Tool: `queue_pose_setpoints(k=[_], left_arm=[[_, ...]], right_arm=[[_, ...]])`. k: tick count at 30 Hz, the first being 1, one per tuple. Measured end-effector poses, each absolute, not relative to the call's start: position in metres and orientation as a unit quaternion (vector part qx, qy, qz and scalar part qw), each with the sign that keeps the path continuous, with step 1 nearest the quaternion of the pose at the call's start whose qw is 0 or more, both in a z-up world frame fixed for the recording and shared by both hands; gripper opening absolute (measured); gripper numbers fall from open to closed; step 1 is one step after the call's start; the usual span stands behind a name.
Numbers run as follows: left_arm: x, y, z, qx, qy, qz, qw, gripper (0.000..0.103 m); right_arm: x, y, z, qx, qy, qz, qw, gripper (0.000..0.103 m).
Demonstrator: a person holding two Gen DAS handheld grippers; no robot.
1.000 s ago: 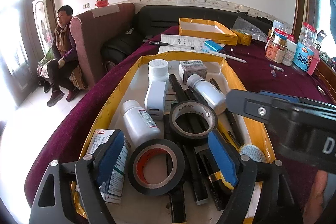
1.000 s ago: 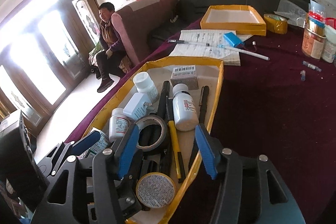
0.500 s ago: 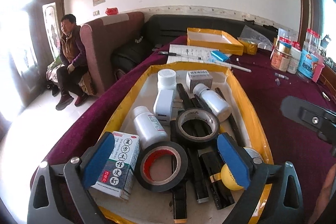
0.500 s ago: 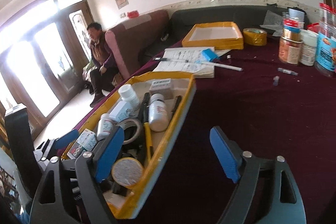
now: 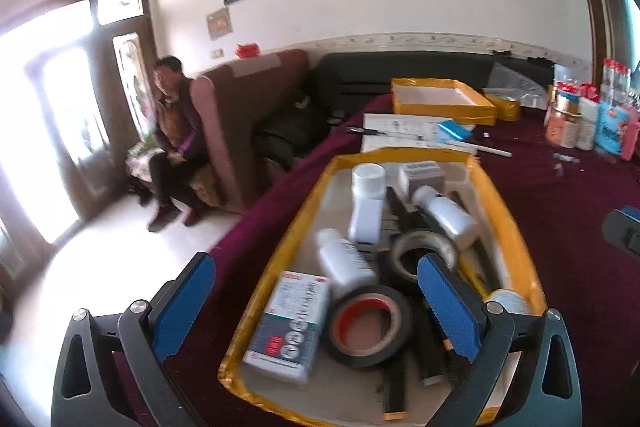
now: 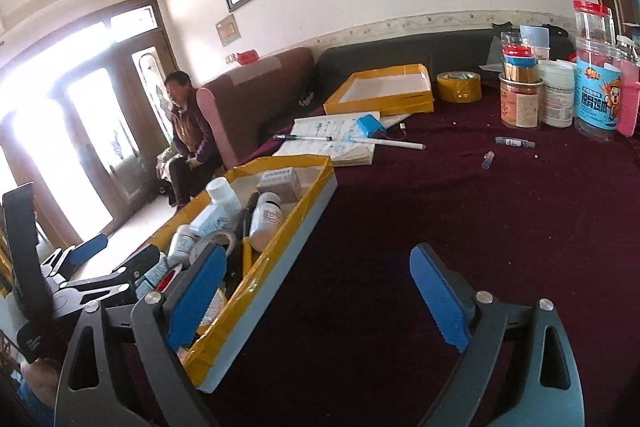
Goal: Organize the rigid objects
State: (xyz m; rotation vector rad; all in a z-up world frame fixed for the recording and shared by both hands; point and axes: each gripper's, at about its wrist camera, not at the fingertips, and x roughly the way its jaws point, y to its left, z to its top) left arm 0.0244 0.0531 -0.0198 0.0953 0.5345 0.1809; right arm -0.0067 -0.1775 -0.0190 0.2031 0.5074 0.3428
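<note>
Between spread left fingers [image 5: 316, 307], tape roll [image 5: 366, 325] in tray [image 5: 516, 251], right fingers [image 6: 320, 297] apart.

1. The left gripper [image 5: 316, 303] is wide open. Its two blue pads are far apart and nothing is between them.
2. One blue pad [image 5: 185, 301] sits at about 8 o'clock in the left wrist view. The other blue pad [image 5: 450, 307] sits at about 4 o'clock.
3. The right gripper [image 6: 320, 297] is wide open too, and nothing is between its pads.
4. In the right wrist view its blue pads sit low, at about 7 o'clock and 5 o'clock.
5. From the right wrist view, the left gripper shows at about 8 o'clock, with its black arms spread.
6. Both grippers point forward and tip a little down.
</note>
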Motion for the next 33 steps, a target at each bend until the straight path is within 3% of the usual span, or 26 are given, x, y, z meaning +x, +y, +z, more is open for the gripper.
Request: queue_pose_setpoints(k=[15, 33], left_arm=[[0.021, 0.056, -0.030, 0.058, 0.305, 0.093, 0.946, 0.102], [0.019, 0.052, -0.035, 0.080, 0.297, 0.103, 0.946, 0.102]], right_arm=[[-0.036, -0.144, -0.011, -0.003, 0.216, 0.164, 0.962, 0.097], [-0.041, -0.138, -0.011, -0.015, 0.208, 0.171, 0.963, 0.098]])
